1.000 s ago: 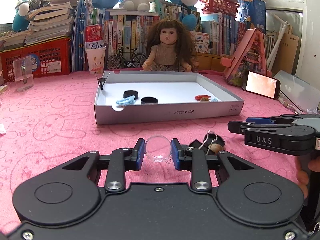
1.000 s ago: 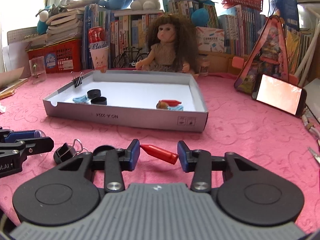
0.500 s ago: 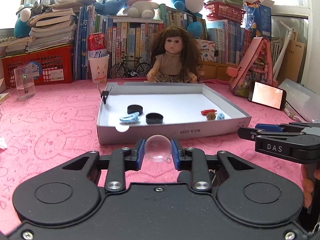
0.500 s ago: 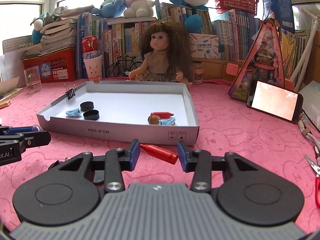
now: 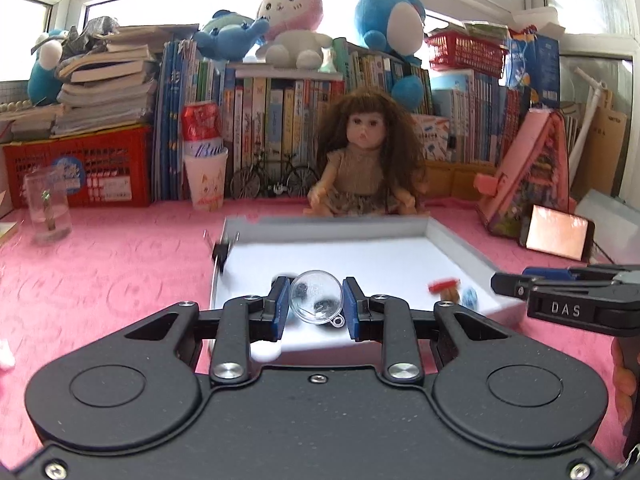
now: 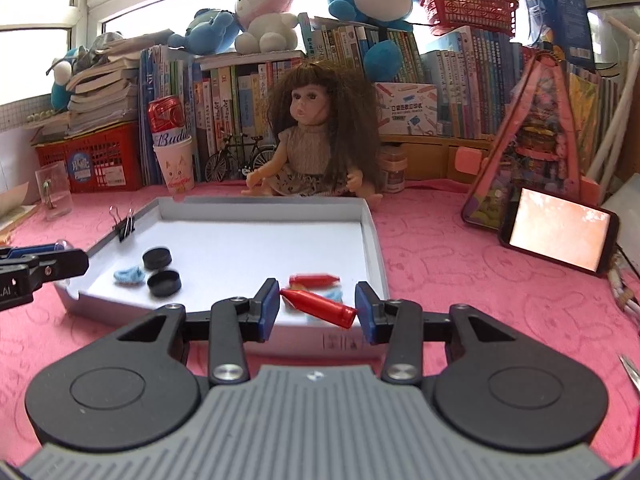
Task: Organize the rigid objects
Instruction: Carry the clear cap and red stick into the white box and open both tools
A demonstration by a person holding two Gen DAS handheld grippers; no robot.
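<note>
Pink cloth (image 6: 460, 264) under white tray (image 6: 374, 240). Left gripper (image 5: 316, 303) clamped on clear ball (image 5: 316, 298); right gripper (image 6: 316, 305) clamped on red cone (image 6: 320, 306). Only right view shows black caps (image 6: 158, 258) clearly.

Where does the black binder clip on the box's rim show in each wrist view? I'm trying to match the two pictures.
Left wrist view: the binder clip is blurred, on the white box's left wall, left of centre.
Right wrist view: the binder clip stands on the box's left wall, upper left.
Shared landmark: the doll sits behind the box in both.
</note>
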